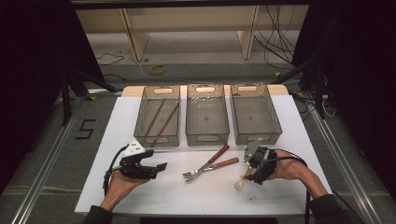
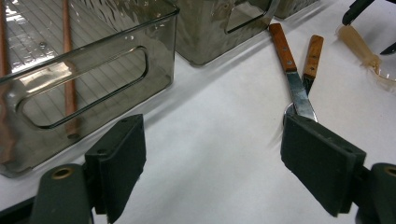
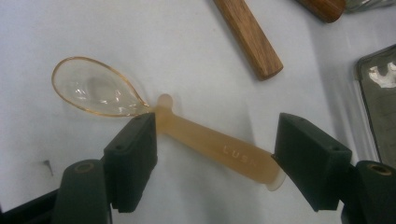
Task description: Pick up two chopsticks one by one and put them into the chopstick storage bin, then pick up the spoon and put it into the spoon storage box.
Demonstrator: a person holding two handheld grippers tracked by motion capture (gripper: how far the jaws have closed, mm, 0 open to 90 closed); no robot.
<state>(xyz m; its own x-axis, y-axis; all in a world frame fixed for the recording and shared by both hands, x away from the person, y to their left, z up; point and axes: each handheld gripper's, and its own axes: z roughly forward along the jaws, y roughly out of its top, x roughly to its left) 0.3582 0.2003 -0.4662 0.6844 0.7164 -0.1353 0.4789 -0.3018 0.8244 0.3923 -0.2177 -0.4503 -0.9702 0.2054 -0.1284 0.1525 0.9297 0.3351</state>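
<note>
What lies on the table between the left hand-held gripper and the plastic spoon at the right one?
Two wooden-handled utensils, crossed on the white table, lie between the left hand-held gripper and the spoon, as the high view shows.

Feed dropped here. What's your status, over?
Right tool open, straddling clear spoon on table. Left tool open, idle. Nothing in the way.

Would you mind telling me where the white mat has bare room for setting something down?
Free: the strip between the left gripper and the forks, and the mat near its front edge. Crowded: around the spoon under the right gripper, and along the bins.
</note>
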